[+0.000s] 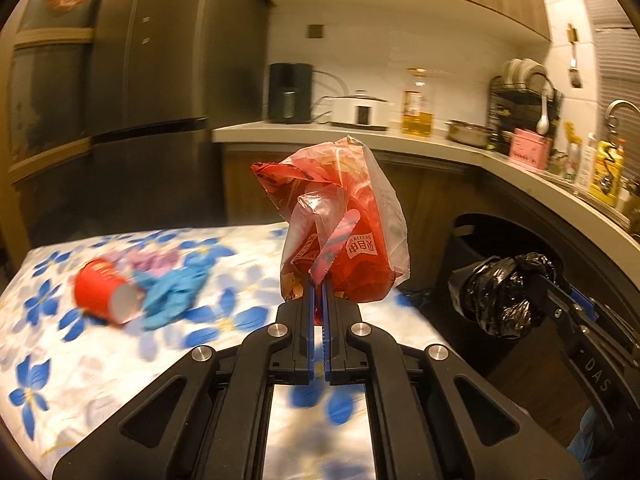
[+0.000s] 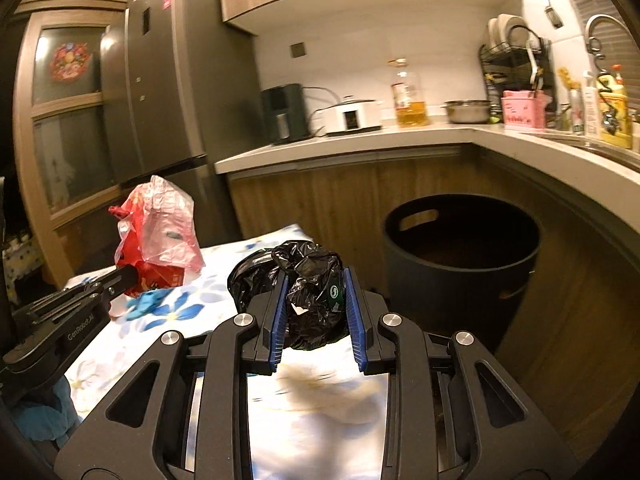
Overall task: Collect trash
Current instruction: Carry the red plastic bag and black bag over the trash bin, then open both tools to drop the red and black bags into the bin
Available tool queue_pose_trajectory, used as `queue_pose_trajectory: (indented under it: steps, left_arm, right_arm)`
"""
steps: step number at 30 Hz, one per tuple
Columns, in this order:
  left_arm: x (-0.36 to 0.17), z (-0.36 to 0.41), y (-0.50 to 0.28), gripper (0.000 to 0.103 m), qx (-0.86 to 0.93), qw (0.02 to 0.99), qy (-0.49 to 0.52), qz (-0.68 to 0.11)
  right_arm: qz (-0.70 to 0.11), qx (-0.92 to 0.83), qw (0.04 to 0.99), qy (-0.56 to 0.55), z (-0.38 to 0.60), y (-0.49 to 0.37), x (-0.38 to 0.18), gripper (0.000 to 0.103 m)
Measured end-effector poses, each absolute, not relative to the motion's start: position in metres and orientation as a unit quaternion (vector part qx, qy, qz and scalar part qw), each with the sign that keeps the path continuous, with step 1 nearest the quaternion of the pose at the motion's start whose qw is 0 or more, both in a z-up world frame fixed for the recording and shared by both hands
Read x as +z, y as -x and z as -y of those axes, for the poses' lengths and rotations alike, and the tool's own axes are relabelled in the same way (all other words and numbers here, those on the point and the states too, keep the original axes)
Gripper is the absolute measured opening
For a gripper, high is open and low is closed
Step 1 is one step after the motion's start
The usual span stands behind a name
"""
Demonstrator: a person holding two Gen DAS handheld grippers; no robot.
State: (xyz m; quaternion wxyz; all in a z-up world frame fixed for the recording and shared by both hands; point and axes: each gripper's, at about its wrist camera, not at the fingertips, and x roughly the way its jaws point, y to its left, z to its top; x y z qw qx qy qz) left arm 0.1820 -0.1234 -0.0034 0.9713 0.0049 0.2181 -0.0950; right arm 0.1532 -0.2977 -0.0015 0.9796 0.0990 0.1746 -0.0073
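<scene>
My left gripper (image 1: 319, 286) is shut on a crumpled red and clear plastic bag (image 1: 340, 220), held up above the flowered tablecloth (image 1: 120, 360). In the right wrist view the same red bag (image 2: 160, 232) shows at the left, gripped by the left gripper (image 2: 130, 276). My right gripper (image 2: 313, 276) is shut on a balled-up black plastic bag (image 2: 308, 292), its blue pads pressing both sides. That black bag (image 1: 496, 296) also appears at the right of the left wrist view, in front of a dark round bin (image 2: 460, 264).
A red paper cup (image 1: 104, 292) lies on its side beside a blue glove (image 1: 172, 292) on the table. The bin stands on the floor against wooden cabinets (image 2: 320, 200). A counter (image 2: 360, 140) holds appliances, an oil bottle and a dish rack; a fridge (image 2: 168, 80) stands at the left.
</scene>
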Motion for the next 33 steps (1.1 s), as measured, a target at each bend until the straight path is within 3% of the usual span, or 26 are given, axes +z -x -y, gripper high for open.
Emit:
queue_pose_trajectory:
  steps: [19,33]
  left_arm:
    - [0.01,0.262,-0.227,0.002,-0.201,0.96,-0.022,-0.193]
    - [-0.007,0.309,-0.262,0.002,-0.234,0.95,-0.027,-0.205]
  right_arm:
    - [-0.152,-0.115,0.976,-0.106,0.402,-0.168,0.011,0.026]
    - [-0.155,-0.142,0.971,-0.114,0.441,-0.204,0.008,0.027]
